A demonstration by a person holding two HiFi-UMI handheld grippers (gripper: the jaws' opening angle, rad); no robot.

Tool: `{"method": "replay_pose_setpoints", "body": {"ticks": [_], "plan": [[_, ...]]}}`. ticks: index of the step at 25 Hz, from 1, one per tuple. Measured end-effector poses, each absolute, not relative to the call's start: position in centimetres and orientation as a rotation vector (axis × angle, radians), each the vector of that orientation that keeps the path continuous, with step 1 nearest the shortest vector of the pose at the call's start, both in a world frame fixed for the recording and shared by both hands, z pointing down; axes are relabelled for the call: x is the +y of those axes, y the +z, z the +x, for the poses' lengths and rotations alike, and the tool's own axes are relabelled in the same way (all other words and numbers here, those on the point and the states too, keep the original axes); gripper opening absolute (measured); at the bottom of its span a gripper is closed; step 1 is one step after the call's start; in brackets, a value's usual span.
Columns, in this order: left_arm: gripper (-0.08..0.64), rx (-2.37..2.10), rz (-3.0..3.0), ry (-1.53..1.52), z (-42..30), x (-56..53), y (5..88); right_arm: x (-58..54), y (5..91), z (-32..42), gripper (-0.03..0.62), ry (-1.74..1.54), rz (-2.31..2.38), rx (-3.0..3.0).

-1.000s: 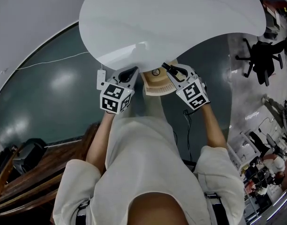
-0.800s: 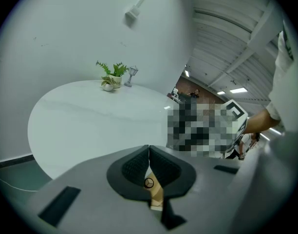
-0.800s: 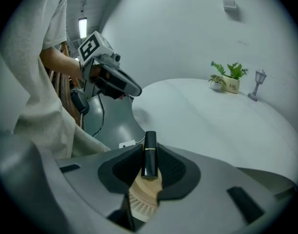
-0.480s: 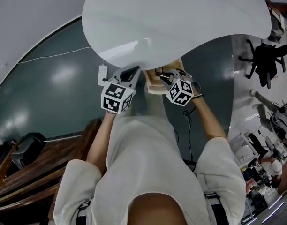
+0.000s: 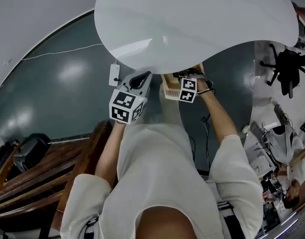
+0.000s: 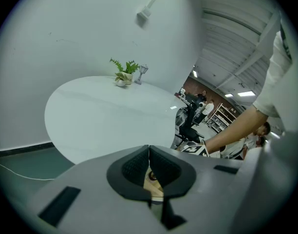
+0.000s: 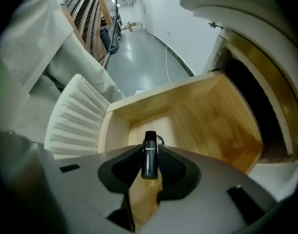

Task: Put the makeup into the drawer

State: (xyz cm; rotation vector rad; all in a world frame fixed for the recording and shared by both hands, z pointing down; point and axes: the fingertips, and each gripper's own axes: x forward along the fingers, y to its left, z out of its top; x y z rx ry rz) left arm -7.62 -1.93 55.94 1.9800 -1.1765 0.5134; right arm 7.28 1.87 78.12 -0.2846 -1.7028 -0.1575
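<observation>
A slim black makeup tube [image 7: 149, 156] stands upright between the jaws of my right gripper [image 7: 150, 167], which is shut on it. That gripper points straight down into the open wooden drawer [image 7: 207, 116], the tube hanging just above the drawer floor. In the head view the right gripper [image 5: 185, 79] is over the drawer [image 5: 170, 90] under the white table [image 5: 192, 24]. My left gripper [image 5: 140, 76] hovers just left of the drawer, shut on nothing [image 6: 149, 165].
The drawer's white ribbed front [image 7: 73, 121] faces the person. A small ring-shaped item [image 7: 160, 140] lies on the drawer floor behind the tube. A potted plant [image 6: 123, 73] and a glass stand at the table's far edge. A wooden chair [image 5: 53, 163] is at the left.
My right gripper has dropped from beside the drawer down into it and turned to point downward, with the tube in it. The left gripper has shifted slightly.
</observation>
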Motion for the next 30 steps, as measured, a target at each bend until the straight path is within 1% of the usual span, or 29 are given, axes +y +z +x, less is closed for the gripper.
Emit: {"method": "replay_pose_setpoints", "body": {"ticks": [7, 13, 22, 23, 25, 30], "plan": [[0.011, -1.173, 1.946, 0.528, -9.1, -1.3, 57.0, 1.7, 80.4, 6.1, 0.095, -0.164, -0.329, -1.661], [0.011, -1.176, 1.929, 0.532, -9.4, -0.9, 57.6, 1.9, 82.6, 7.1, 0.095, -0.209, -0.368, -1.584], [0.011, -1.175, 1.915, 0.534, -9.8, -0.7, 58.2, 1.5, 83.4, 7.3, 0.098, -0.207, -0.337, -1.578], [0.011, -1.174, 1.914, 0.534, -9.8, -0.7, 58.2, 1.6, 83.4, 7.3, 0.107, -0.201, -0.344, -1.576], [0.011, -1.17, 1.916, 0.536, -9.8, -0.8, 58.3, 1.7, 83.3, 7.3, 0.167, -0.192, -0.357, -1.574], [0.011, -1.166, 1.924, 0.532, -9.4, -1.0, 58.1, 1.6, 82.3, 6.9, 0.176, -0.186, -0.338, -1.625]]}}
